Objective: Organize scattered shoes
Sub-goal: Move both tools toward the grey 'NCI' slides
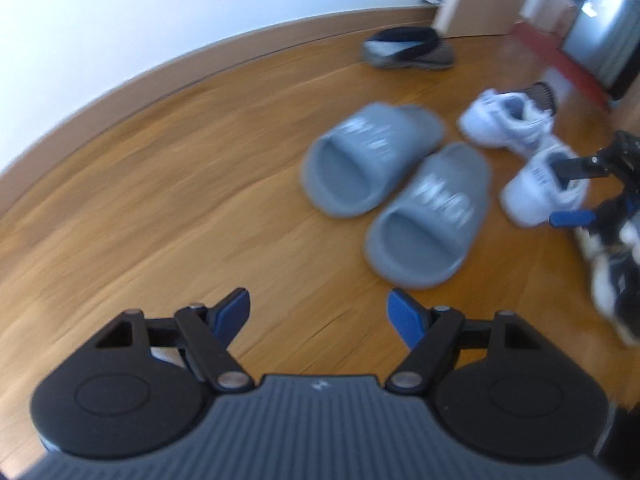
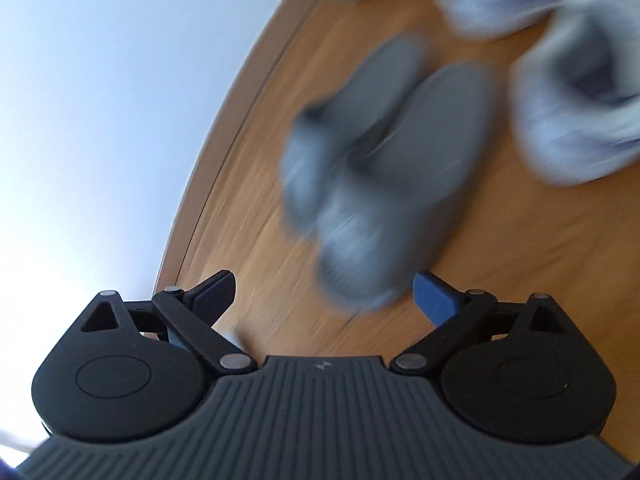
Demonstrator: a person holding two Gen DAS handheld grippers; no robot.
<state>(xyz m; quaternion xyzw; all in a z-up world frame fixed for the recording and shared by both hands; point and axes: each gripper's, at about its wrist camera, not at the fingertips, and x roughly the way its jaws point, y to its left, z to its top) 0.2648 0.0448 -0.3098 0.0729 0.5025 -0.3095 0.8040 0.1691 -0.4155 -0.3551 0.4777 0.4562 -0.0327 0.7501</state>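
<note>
Both tools are standing wide with nothing between their blue pads. Seen from its own camera, the left tool [image 1: 319, 312] is hanging over bare wooden floor [image 1: 160, 200], tilted downward, its fingers apart and gripping nothing. Ahead of it and to the right, a pair of grey slides is lying side by side on the floor, touching each other: the farther slide [image 1: 370, 156] and the nearer slide [image 1: 430, 214], both with their open heel ends facing the camera and pale lettering across their straps. Just beside them on the right, two white sneakers are sitting close together, the farther white sneaker [image 1: 508, 120] and the nearer white sneaker [image 1: 544, 184]. A dark shoe with a patterned sole [image 1: 408, 53] is lying well apart from the others, near the baseboard and the white wall [image 1: 160, 20]. At the right edge, a dark and white shoe [image 1: 614, 280] is showing only in part, blurred.

In that same view the right tool [image 1: 570, 192] is reaching in from the right edge, its two fingers spread, next to the nearer white sneaker; whether it is touching the sneaker I cannot tell.

From the right wrist camera everything is heavily blurred. The right tool is pointing down at the grey slides [image 2: 380, 160], which are lying just ahead of its open fingers, not between them. The white sneakers [image 2: 568, 100] are filling the upper right corner.
</note>
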